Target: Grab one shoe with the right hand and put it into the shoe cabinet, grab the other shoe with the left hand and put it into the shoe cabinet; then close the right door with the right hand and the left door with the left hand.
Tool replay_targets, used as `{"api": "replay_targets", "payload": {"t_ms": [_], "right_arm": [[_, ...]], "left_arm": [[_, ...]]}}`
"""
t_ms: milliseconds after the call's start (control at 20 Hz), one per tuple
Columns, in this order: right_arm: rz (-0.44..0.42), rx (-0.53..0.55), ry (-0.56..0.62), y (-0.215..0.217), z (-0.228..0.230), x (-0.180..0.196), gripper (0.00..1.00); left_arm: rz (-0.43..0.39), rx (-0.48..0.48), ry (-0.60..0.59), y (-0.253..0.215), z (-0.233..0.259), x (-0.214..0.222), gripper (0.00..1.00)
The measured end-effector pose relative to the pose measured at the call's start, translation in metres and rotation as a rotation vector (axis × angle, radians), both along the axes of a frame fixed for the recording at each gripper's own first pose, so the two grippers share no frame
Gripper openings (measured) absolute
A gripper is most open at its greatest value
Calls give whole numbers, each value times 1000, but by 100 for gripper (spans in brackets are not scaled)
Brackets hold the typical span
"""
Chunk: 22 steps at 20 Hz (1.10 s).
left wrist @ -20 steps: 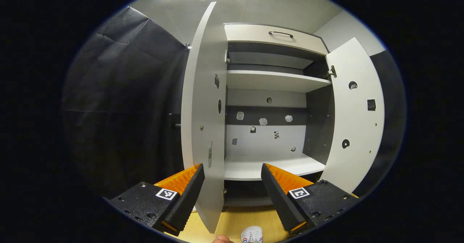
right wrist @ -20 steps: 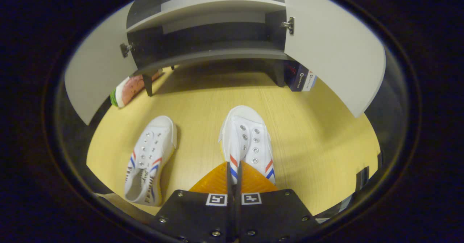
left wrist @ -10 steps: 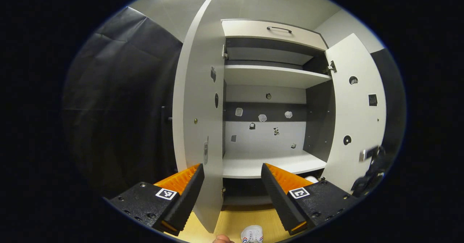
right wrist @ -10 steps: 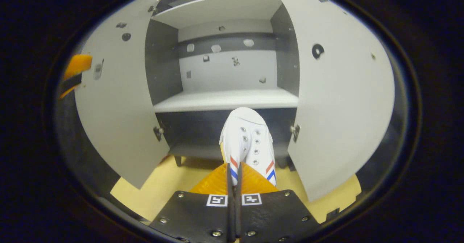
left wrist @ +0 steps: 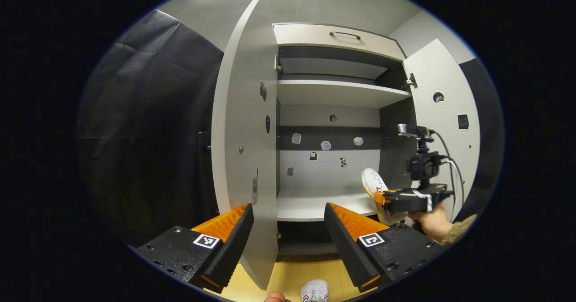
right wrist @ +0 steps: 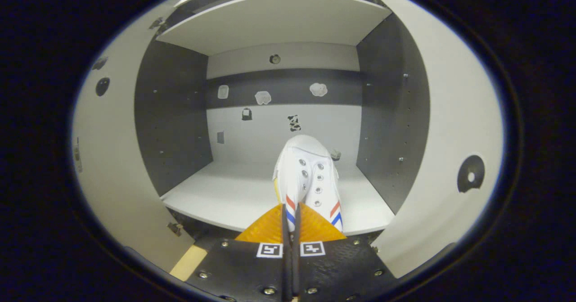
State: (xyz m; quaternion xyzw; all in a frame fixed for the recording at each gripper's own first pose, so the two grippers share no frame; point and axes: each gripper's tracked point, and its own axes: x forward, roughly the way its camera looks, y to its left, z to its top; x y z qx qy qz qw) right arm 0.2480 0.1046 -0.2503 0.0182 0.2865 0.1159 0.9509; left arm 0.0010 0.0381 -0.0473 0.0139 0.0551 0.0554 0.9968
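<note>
A white shoe (right wrist: 306, 176) with red and blue stripes hangs over the front of the cabinet's middle shelf (right wrist: 234, 198), toe pointing in. My right gripper (right wrist: 290, 212) is shut on its heel edge. In the left gripper view that same shoe (left wrist: 373, 182) and the right gripper (left wrist: 382, 199) appear at the cabinet's right side, held by a hand (left wrist: 434, 223). My left gripper (left wrist: 288, 216) stands open and holds nothing, its fingers either side of the left door's (left wrist: 243, 126) edge. The other shoe (left wrist: 315, 290) lies on the wooden floor below.
The shoe cabinet has both doors swung open; the right door (left wrist: 443, 113) stands at the right. An upper shelf (left wrist: 337, 90) and a drawer with a handle (left wrist: 344, 34) sit above. Black cloth (left wrist: 148, 135) hangs to the left.
My right gripper has lifted the shoe off the floor and carried it up and forward to the middle shelf's opening. The left gripper has hardly moved.
</note>
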Motion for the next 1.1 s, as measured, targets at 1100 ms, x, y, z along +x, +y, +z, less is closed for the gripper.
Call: {"api": "replay_targets", "payload": {"t_ms": [1100], "right_arm": [[-71, 25, -29, -8, 40, 27, 16]], "left_arm": [[-12, 66, 94, -10, -42, -1, 96]]}}
